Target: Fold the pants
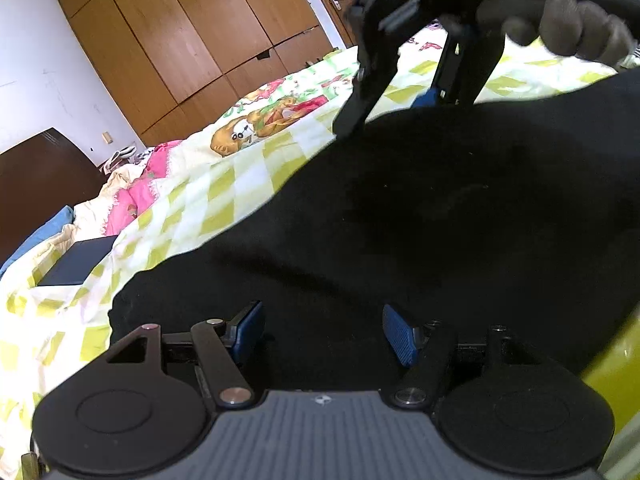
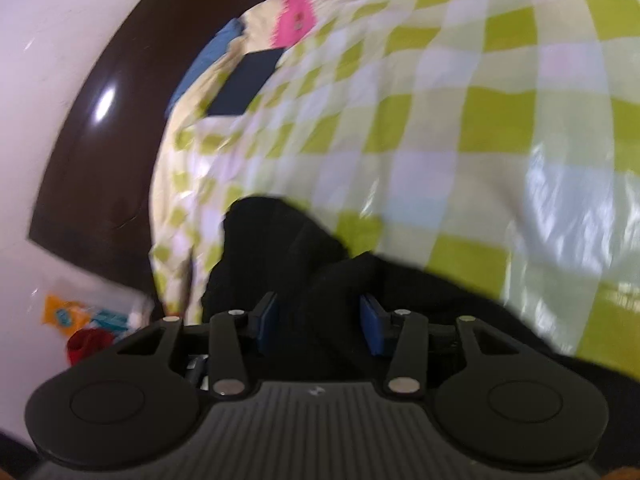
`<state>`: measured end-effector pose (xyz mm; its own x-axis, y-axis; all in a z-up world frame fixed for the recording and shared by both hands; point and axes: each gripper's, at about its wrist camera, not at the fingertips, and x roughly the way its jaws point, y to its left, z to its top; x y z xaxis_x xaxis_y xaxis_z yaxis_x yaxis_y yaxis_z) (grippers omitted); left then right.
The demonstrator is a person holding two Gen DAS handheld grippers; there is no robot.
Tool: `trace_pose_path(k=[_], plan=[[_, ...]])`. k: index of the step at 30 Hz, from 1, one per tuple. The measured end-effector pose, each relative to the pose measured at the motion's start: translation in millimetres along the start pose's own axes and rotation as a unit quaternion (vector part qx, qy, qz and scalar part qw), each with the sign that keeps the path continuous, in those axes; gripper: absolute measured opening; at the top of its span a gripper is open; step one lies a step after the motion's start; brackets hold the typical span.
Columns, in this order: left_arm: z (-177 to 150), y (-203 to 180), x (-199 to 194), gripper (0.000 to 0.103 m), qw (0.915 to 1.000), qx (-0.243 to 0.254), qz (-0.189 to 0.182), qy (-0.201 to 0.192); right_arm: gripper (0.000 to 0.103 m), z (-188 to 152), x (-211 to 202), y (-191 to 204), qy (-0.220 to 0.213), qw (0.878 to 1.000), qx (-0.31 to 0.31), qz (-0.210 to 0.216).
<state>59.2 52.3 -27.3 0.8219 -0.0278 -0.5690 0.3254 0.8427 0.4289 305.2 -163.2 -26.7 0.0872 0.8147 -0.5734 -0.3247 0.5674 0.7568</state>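
- The black pants (image 1: pixel 460 220) lie spread on the bed's green-and-white checked sheet (image 1: pixel 208 208), towards its near side. The headboard (image 1: pixel 36 184) and pillow end are well off to the left in the left wrist view.
- Your left gripper (image 1: pixel 323 334): jaws stand wide apart, blue pads (image 1: pixel 400 336) bare, nothing between them. It hovers low over the pants, just inside their left edge, and is not gripping.
- Your right gripper (image 2: pixel 318 322): jaws part open, narrower than the left. Black cloth bulges up between and ahead of the pads. I can't see them pressing on it, so I read it as open, not clamped. The right wrist view is blurred, so go easy on that call.
- In the left wrist view, the right gripper (image 1: pixel 404 104) tips sit at the far edge of the pants, held by a gloved hand (image 1: pixel 576 20).
- Key relation: the pants run away from your left fingers towards the right gripper, long axis roughly between the two. Each gripper is at one edge.
- My read: the next move needs both pads to pinch an edge before lifting. The left has to drop further to catch cloth.
- Dark flat box (image 1: pixel 78 262) sits near the sheet's headboard end, well apart from the pants.
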Motion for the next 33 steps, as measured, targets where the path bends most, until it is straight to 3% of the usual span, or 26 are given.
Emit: trace_pose_path(k=[4,9,11,13,15,19,22,25,28,30,33], plan=[[3,3,2,0.079,1.0,-0.001,-0.002,-0.001,0.048,-9,2,10,0.021,1.0,-0.012,0.013],[2,3,2,0.079,1.0,0.003,-0.003,-0.001,0.064,-11,27,0,0.043,0.998,0.027,0.045],[1,4,4,0.079,1.0,0.001,-0.003,0.0,0.065,-10,26,-9,0.008,0.995,0.058,0.074],[2,5,4,0.079,1.0,-0.004,-0.003,0.0,0.065,-9,22,-23,-0.042,0.984,0.109,0.132],[2,8,7,0.079,1.0,-0.005,-0.005,0.0,0.065,-9,23,-37,-0.061,0.973,0.159,0.158],[2,11,8,0.079,0.9999,-0.006,-0.008,-0.002,0.054,-17,25,-49,-0.077,0.965,0.195,0.16],[0,12,10,0.079,0.9999,-0.008,-0.008,-0.004,0.053,-21,21,-49,-0.087,0.963,0.193,0.168],[0,12,8,0.079,0.9999,-0.004,-0.011,-0.006,0.052,-17,14,-43,-0.058,0.981,0.163,0.091],[-2,13,8,0.079,0.9999,-0.003,-0.012,-0.008,0.052,-11,10,-41,-0.018,0.988,0.15,0.033],[-3,12,9,0.079,0.9999,-0.002,-0.012,-0.009,0.052,-8,14,-43,-0.013,0.987,0.154,0.037],[-3,12,9,0.079,0.9999,-0.001,-0.011,-0.01,0.052,-5,32,-49,-0.025,0.972,0.196,0.124]])
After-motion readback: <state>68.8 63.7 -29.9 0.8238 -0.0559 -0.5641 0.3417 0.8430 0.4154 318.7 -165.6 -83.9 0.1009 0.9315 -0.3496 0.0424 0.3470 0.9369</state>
